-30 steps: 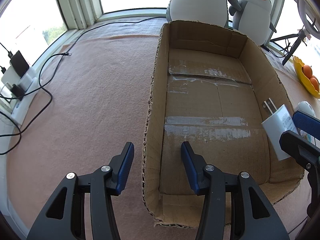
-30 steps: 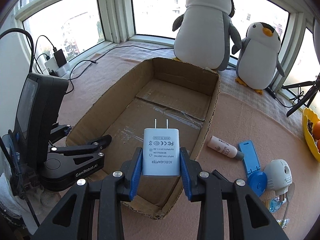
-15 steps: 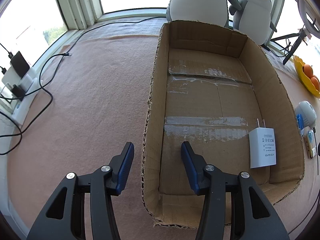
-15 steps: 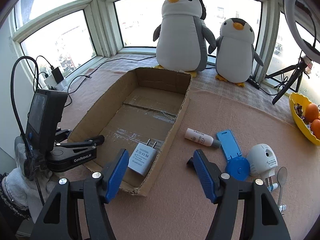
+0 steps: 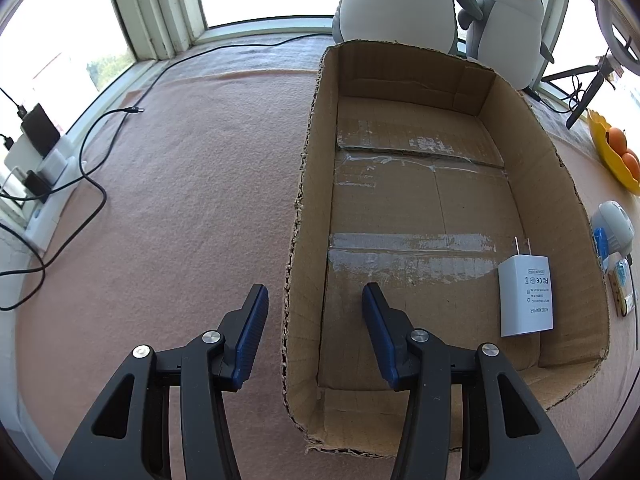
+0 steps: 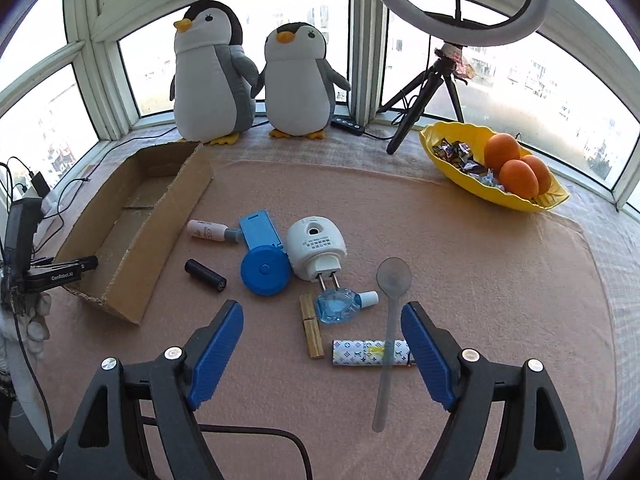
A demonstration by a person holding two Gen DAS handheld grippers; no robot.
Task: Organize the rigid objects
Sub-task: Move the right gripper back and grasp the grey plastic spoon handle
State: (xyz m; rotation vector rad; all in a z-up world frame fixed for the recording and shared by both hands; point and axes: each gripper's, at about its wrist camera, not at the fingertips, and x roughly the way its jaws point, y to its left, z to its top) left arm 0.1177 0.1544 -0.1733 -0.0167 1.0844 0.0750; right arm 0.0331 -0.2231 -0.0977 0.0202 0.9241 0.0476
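Observation:
A white power adapter (image 5: pixel 526 295) lies inside the open cardboard box (image 5: pixel 556 184), near its right wall. My left gripper (image 5: pixel 315 332) is open and straddles the box's left wall near the front corner. My right gripper (image 6: pixel 322 350) is open and empty above loose items on the cloth: a clear spoon (image 6: pixel 390 320), a patterned tube (image 6: pixel 370 353), a wooden clip (image 6: pixel 311 330), a blue glass bottle (image 6: pixel 340 304), a white plug-in device (image 6: pixel 316 248), a blue round case (image 6: pixel 264 266), a black cylinder (image 6: pixel 205 275) and a pink tube (image 6: pixel 210 231). The box (image 6: pixel 168 216) lies left of them.
Two plush penguins (image 6: pixel 216 76) stand at the back by the window. A yellow bowl (image 6: pixel 492 178) with oranges and sweets sits at the back right. A ring light on a tripod (image 6: pixel 432 80) stands behind. Cables and chargers (image 5: pixel 36 160) lie at the left edge.
My right gripper opened and let go of the white adapter, which now lies in the box. The right gripper then drew back and swung right over the loose items. The left gripper stayed put.

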